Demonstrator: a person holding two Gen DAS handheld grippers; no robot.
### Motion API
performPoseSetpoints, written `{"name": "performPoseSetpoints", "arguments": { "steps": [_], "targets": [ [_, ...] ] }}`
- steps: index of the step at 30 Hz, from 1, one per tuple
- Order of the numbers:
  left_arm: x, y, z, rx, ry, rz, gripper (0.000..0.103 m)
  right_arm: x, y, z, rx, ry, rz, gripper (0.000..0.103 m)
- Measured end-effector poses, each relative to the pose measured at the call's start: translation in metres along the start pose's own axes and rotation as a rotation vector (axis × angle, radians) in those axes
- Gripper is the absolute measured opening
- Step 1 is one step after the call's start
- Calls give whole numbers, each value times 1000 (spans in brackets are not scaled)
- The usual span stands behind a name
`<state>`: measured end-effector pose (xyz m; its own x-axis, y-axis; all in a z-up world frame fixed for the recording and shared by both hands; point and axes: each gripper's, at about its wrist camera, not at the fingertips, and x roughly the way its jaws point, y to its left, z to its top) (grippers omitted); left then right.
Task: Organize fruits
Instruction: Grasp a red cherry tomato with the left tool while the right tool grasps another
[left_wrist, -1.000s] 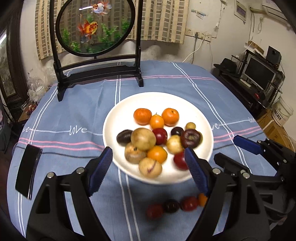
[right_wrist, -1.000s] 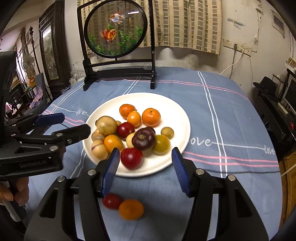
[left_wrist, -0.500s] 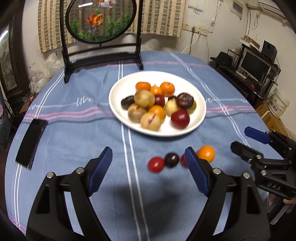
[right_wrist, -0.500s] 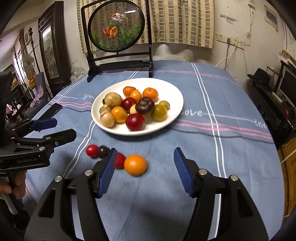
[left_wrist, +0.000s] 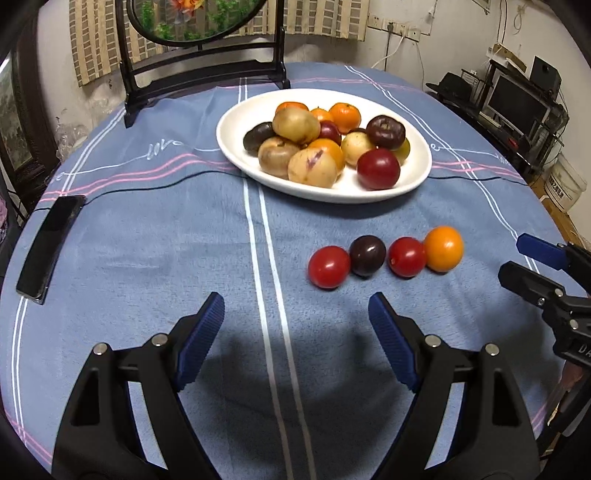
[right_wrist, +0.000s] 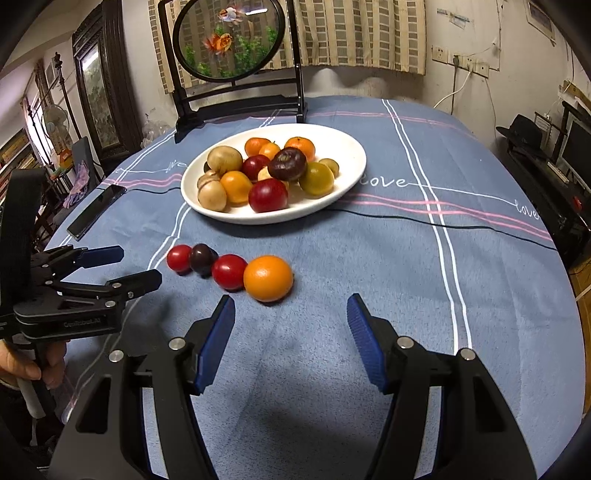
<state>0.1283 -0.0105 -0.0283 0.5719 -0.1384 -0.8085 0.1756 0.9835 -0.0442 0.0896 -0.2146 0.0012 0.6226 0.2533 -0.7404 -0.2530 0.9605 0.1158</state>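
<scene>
Vs a second ago both cameras are sitting further back and lower: the round white ceramic plate (left_wrist: 417, 177) piled with mixed fruit is now lying toward the far side of the blue striped tablecloth (left_wrist: 147, 258), and the row of four loose fruits is now showing in full beyond the fingertips instead of partly hidden behind them. Row, left to right: small red tomato (left_wrist: 328, 266), dark purple plum (left_wrist: 367, 255), second red tomato (left_wrist: 407, 256), round orange fruit (left_wrist: 443, 248), neighbours touching or nearly so. Left gripper (left_wrist: 295, 332) is hanging with jaws spread wide, nothing between the blue pads, touching nothing; the row is lying just beyond, to the right. Right gripper (right_wrist: 290, 334) is also parted, a bit wider than a second ago, empty; the orange fruit is sitting just beyond its left fingertip. Black phone (left_wrist: 48, 247) is lying at the left edge of the cloth.
</scene>
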Motion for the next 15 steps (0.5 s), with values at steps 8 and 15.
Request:
{"name": "performPoseSetpoints", "arguments": {
  "steps": [8,15],
  "targets": [
    [29,-5,7,24,40,-11,74,9,0,1,-11,16,20,63],
    [42,-8,20,51,25,-9,57,22,-5,3,-8,31,28,63]
  ]
}}
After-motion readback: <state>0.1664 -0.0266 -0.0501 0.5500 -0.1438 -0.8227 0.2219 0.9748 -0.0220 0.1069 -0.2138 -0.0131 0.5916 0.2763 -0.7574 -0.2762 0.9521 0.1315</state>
